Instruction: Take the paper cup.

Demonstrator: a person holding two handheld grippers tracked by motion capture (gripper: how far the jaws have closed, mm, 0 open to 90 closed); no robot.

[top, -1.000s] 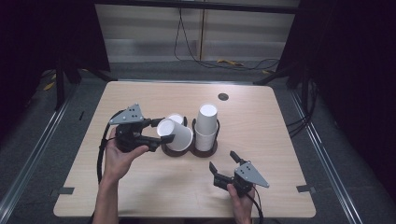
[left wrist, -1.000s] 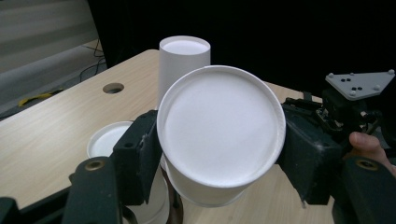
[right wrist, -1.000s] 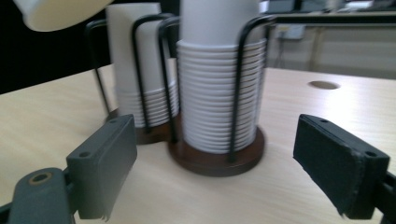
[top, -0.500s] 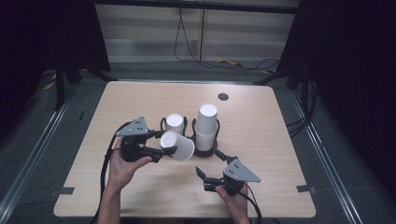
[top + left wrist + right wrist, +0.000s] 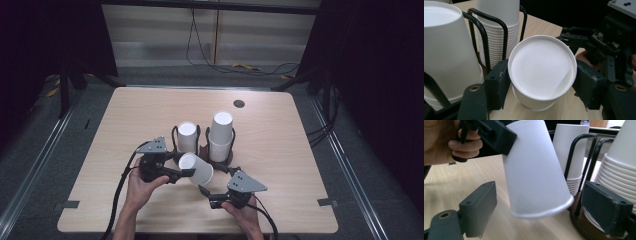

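Bare desk (image 5: pixel 130 115) is seen on every side of the middle, with wide room toward the far edge and both side edges. At the centre a black wire holder (image 5: pixel 202 134) carries two stacks of white cups (image 5: pixel 221 135), close behind the work. A single white cup (image 5: pixel 196 169) is held tilted, just above the desk, clamped by the left tongs (image 5: pixel 183 171) near its closed end. The right tongs (image 5: pixel 206 193) are spread, the cup's rim lying between them untouched.
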